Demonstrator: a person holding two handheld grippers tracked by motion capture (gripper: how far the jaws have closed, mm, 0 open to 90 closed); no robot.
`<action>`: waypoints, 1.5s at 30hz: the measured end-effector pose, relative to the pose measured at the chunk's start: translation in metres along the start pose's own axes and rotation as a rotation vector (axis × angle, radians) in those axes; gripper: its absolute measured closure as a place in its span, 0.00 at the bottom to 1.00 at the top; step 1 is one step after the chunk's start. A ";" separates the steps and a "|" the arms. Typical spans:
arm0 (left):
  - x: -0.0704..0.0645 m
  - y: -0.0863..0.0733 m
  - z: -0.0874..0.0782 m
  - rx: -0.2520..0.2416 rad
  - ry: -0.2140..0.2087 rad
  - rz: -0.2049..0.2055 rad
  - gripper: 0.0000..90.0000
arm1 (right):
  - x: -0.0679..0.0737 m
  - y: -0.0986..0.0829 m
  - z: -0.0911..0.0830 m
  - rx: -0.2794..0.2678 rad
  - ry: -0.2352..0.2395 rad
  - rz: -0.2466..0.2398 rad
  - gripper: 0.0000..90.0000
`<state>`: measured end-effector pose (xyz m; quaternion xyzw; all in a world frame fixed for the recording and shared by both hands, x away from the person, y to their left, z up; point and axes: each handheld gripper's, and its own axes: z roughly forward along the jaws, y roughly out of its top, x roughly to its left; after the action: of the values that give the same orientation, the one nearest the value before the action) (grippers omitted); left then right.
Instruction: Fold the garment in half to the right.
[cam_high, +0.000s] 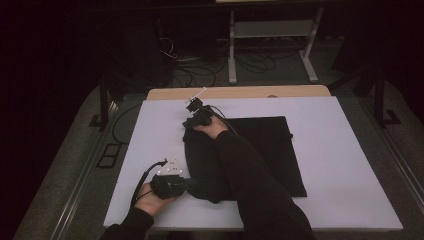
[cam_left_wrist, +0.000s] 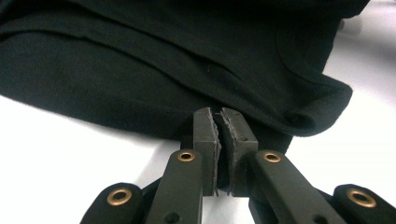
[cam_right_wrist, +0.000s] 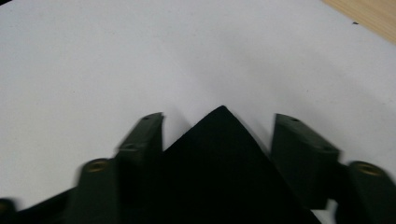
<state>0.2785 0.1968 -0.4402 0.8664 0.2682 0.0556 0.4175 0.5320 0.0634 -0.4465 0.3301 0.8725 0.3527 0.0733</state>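
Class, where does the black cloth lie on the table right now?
In the high view, the black cloth lies mid-table on the white sheet, between the left gripper and right gripper.

Cloth (cam_high: 260, 150): plain black. Table cover (cam_high: 350, 165): plain white. Table edge (cam_high: 240, 92): light wood. Gripper jaws: black, brass rivets.

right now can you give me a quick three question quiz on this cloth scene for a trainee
1. True or false: the left hand-held gripper has its jaws shut on the black garment.
2. How do the right hand-held gripper jaws stand? A) wide apart with a cloth corner between them B) shut tight on the table edge C) holding a cup
3. What does the garment lie on?

Key
1. True: in the left gripper view the jaws meet at the near hem.
2. A: a pointed corner of the garment sits between the jaws, unpinched.
3. A white board covering the wooden table.
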 end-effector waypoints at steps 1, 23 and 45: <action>0.000 0.000 0.000 -0.003 0.000 -0.001 0.92 | 0.000 0.000 -0.001 0.002 0.001 0.001 0.49; -0.003 0.007 0.001 -0.018 -0.009 0.014 0.93 | 0.002 0.006 -0.026 0.054 0.045 -0.018 0.93; -0.018 0.028 -0.009 -0.038 -0.022 0.079 0.93 | -0.001 0.005 -0.084 -0.045 0.077 -0.011 0.93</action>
<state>0.2719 0.1799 -0.4111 0.8687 0.2283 0.0675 0.4343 0.5051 0.0173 -0.3812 0.3098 0.8683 0.3844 0.0488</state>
